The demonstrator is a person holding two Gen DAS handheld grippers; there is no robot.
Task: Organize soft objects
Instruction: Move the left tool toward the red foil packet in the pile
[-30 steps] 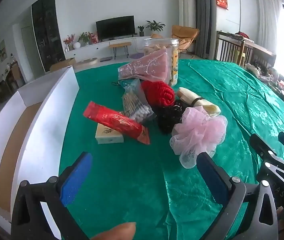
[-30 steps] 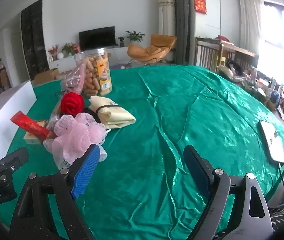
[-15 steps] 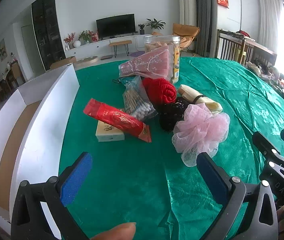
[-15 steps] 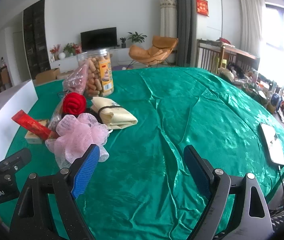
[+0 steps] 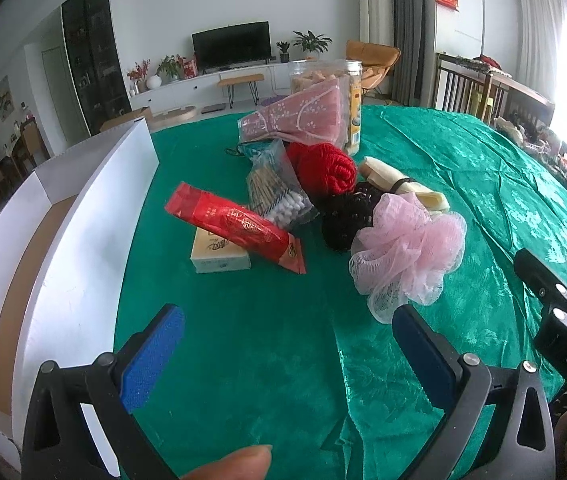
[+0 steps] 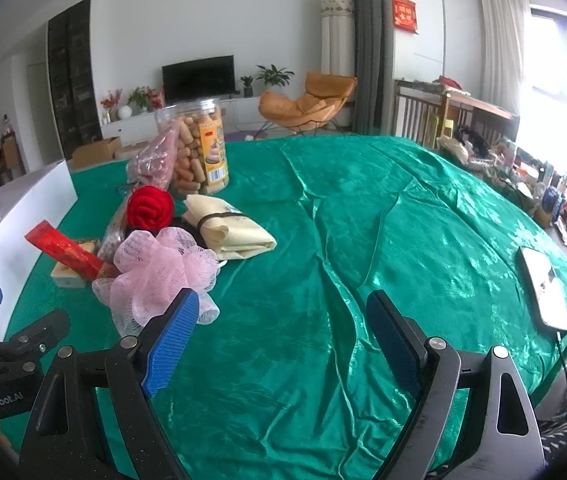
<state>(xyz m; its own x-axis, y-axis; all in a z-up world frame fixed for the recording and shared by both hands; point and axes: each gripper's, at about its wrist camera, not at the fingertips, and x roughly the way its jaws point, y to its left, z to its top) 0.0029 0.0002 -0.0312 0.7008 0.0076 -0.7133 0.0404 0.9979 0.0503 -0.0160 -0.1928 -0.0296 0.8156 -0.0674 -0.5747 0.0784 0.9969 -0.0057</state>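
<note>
On the green tablecloth lies a pile: a pink mesh bath pouf, a black pouf, a red knitted roll, a cream folded cloth with a black band, and a pink floral pouch. My left gripper stands open just short of the pile, nothing between its blue pads. My right gripper is open over bare cloth, right of the pink pouf. Each gripper shows at the other view's edge.
A white open box with a brown floor stands along the left. A red packet, a small carton, a bag of cotton swabs and a clear biscuit jar sit in the pile. A phone lies far right.
The left gripper has crept slightly toward the pile; the objects look a little closer. The right gripper stays put, both still open.
</note>
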